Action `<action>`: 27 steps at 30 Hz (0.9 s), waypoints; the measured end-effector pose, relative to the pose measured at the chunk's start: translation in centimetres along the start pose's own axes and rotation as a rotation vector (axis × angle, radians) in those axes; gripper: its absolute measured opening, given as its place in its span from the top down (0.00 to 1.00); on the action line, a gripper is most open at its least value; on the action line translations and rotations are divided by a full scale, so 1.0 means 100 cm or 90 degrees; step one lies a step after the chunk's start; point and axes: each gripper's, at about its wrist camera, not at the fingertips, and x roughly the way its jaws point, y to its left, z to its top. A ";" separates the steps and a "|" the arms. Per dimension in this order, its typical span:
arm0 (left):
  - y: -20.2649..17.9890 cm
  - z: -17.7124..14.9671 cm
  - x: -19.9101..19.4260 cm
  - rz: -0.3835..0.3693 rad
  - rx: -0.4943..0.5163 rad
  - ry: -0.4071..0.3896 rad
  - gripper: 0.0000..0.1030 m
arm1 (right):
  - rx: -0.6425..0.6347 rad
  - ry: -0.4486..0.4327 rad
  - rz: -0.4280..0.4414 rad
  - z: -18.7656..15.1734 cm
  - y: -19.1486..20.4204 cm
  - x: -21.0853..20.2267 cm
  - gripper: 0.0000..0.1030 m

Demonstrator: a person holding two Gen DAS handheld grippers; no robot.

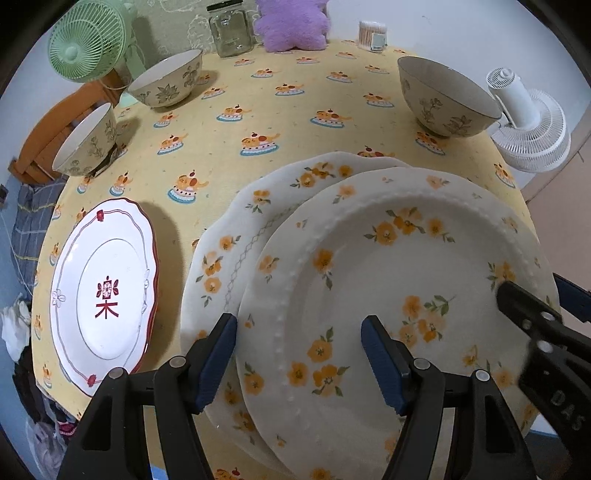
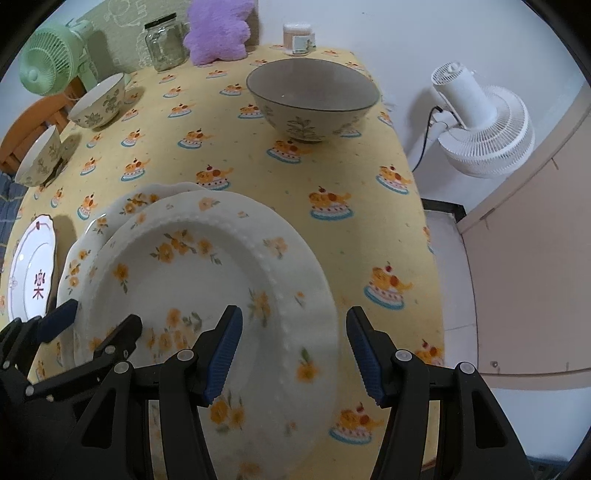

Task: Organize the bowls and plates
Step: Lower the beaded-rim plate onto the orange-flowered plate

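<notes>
A white plate with orange flowers and a beaded rim (image 1: 388,280) (image 2: 207,280) lies offset on a scalloped floral plate (image 1: 236,236) (image 2: 110,214). My left gripper (image 1: 297,325) (image 2: 94,325) is open and straddles the top plate's left rim. My right gripper (image 2: 293,315) (image 1: 543,295) is open astride its right rim. No pad presses on the plate. Red-rimmed stacked plates (image 1: 107,280) (image 2: 33,266) sit to the left. One leaf-patterned bowl (image 1: 443,99) (image 2: 310,99) stands at the far right. Two more bowls (image 1: 170,77) (image 1: 88,140) stand at the far left.
The yellow tablecloth (image 1: 280,122) covers the table. Along the back stand a green fan (image 1: 88,40), a glass jar (image 1: 231,31), a purple plush (image 1: 291,24) and a swab container (image 1: 373,35). A white fan (image 2: 484,125) stands beyond the right edge.
</notes>
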 end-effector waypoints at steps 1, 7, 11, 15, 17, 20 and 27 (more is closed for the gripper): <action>0.000 -0.001 -0.002 -0.001 0.000 0.000 0.30 | 0.001 0.002 -0.001 -0.002 -0.002 -0.003 0.45; 0.003 -0.002 -0.008 -0.005 0.007 -0.003 0.30 | -0.006 0.005 0.009 -0.007 -0.003 -0.013 0.68; 0.003 -0.003 -0.009 -0.014 0.013 -0.003 0.27 | -0.002 0.010 0.015 -0.006 0.000 -0.008 0.68; 0.004 -0.002 -0.011 -0.025 0.014 -0.004 0.27 | -0.005 0.015 0.018 -0.004 0.006 -0.002 0.67; 0.005 -0.002 -0.011 -0.028 0.016 -0.005 0.27 | -0.005 0.018 0.019 -0.002 0.009 0.002 0.67; 0.006 -0.002 -0.012 -0.026 0.015 -0.005 0.27 | -0.007 0.020 0.018 0.000 0.012 0.006 0.66; 0.012 -0.001 -0.012 -0.026 0.013 -0.006 0.24 | -0.012 0.030 0.019 0.003 0.019 0.015 0.64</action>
